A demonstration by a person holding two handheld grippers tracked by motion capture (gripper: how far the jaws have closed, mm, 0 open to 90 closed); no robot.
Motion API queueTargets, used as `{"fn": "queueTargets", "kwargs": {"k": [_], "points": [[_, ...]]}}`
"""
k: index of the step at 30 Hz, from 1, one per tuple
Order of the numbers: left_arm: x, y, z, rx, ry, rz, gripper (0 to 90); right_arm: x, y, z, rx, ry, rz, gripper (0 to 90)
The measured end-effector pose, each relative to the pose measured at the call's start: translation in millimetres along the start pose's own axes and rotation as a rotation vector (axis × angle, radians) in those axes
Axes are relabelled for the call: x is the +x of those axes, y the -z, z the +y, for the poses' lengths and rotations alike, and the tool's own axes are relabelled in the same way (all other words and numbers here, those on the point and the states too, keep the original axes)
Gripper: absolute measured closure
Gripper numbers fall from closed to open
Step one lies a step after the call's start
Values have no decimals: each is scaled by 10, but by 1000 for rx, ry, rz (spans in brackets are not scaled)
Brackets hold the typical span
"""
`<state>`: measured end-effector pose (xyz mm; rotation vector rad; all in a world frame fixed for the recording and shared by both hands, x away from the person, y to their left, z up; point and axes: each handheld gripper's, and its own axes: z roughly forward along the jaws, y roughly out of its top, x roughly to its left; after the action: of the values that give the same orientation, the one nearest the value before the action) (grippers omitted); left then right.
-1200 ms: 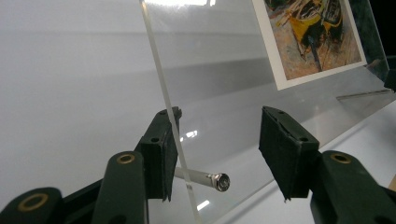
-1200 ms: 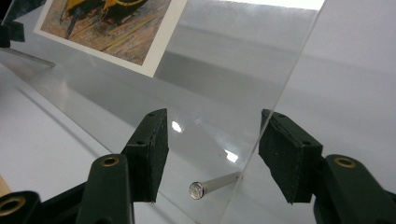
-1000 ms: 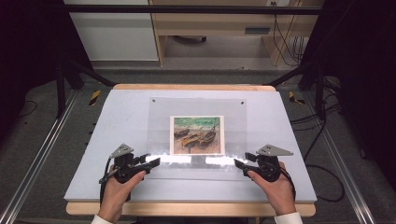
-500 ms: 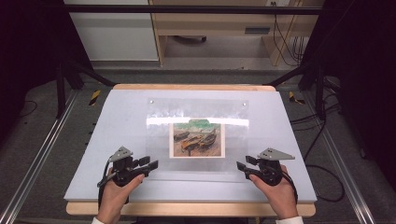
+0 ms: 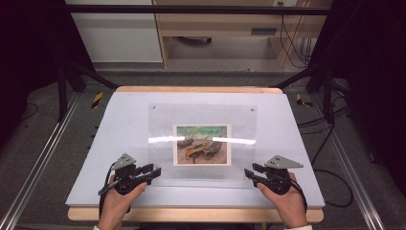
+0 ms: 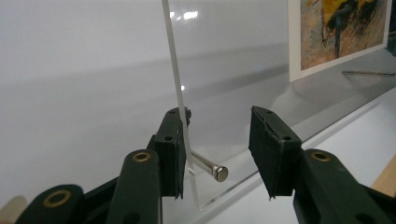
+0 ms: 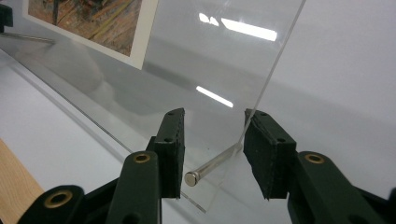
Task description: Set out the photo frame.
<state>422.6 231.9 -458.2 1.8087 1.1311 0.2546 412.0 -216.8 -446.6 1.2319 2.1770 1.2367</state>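
A clear acrylic sheet (image 5: 203,117) lies on the white board (image 5: 119,124), with a painted print (image 5: 201,144) of boats under it. My left gripper (image 5: 154,170) is at its near left corner and my right gripper (image 5: 250,171) at its near right corner. In the left gripper view the jaws (image 6: 218,119) have just been closing around the sheet's edge (image 6: 180,93) and a metal pin (image 6: 210,166); only the left pad touches. In the right gripper view the jaws (image 7: 212,121) have also been closing on the corner and its pin (image 7: 212,165), with the right pad against the sheet's edge.
Two small holes mark the sheet's far corners (image 5: 152,109) (image 5: 252,109). The board rests on a wooden table (image 5: 191,89) with metal rails (image 5: 43,153) at both sides. Cables (image 5: 330,143) run on the floor to the right. A person's hands hold both grippers from the near edge.
The bright glare band has moved from the sheet's near edge to its middle, and sheet and print now reach nearer to me. Both pairs of jaws stand narrower than before.
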Motion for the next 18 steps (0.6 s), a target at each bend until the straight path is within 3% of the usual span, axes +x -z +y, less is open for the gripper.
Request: {"fn": "queueTargets", "kwargs": {"k": [18], "points": [[-27, 27, -69, 6, -4, 5, 585, 54, 34, -76, 10, 10, -12, 633]]}}
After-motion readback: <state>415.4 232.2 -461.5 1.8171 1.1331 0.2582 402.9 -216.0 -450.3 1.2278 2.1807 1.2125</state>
